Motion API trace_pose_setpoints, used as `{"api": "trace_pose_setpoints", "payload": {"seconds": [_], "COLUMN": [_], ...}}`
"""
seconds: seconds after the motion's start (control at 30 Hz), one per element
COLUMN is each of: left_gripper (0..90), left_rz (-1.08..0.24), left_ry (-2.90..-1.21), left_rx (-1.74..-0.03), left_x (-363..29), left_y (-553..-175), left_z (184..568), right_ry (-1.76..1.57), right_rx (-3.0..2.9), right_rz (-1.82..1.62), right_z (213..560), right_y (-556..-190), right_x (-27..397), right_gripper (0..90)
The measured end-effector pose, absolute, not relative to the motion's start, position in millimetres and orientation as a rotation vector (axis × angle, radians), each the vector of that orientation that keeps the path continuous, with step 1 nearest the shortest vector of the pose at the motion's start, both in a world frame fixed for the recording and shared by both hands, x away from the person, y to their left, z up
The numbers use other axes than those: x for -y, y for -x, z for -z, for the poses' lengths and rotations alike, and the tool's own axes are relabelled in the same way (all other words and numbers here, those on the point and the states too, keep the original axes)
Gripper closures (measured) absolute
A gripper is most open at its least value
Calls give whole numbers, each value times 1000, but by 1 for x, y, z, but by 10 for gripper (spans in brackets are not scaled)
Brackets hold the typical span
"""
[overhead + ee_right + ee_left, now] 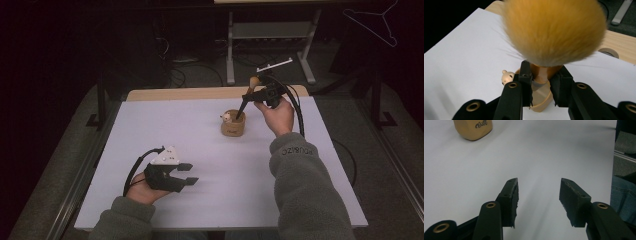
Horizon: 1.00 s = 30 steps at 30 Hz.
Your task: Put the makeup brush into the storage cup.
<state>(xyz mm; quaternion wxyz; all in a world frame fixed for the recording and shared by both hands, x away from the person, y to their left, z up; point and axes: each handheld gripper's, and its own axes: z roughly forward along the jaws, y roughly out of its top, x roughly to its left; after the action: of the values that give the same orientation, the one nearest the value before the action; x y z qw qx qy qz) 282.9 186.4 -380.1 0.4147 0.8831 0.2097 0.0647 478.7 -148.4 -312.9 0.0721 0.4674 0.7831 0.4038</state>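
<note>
Right hand-held gripper (541, 86) clamps brush (554, 32) (fluffy head, right gripper view) over holder (233, 125); left hand-held gripper (539, 202) half-open, empty; holder script unreadable.

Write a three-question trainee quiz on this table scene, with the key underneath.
1. True or false: the right claw is shut on the brush, just below its bristles.
2. What lies between the pads of the left claw?
A) the brush
B) nothing
C) the holder
3. Fill in: the brush handle's lower end points into the tan ______ on the white table.

Key:
1. True: in the right gripper view, both pads press on the brush's neck.
2. B: the pads stand apart over bare table.
3. Holder: a small pale bear-like figure sits at its rim.
</note>
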Motion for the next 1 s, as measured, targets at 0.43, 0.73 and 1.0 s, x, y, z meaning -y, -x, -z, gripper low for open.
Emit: {"api": "trace_pose_setpoints", "payload": {"seconds": [0.43,0.73,1.0], "left_gripper": [492,491,490], "left_rz": [-165,-161,-161], "left_ry": [-2226,-2220,-2221], "left_rx": [-523,-525,-527], "left_x": [-187,-187,-187], "left_y": [-283,-283,-283], "left_z": [380,380,380], "right_ry": [-1415,-1420,-1451], "right_rx": [-2360,-2367,-2388], "right_rz": [-1204,-1193,-1188], "right_z": [322,334,345], "right_y": [-480,-481,-482], "right_x": [143,143,137], "right_gripper": [716,716,715]}}
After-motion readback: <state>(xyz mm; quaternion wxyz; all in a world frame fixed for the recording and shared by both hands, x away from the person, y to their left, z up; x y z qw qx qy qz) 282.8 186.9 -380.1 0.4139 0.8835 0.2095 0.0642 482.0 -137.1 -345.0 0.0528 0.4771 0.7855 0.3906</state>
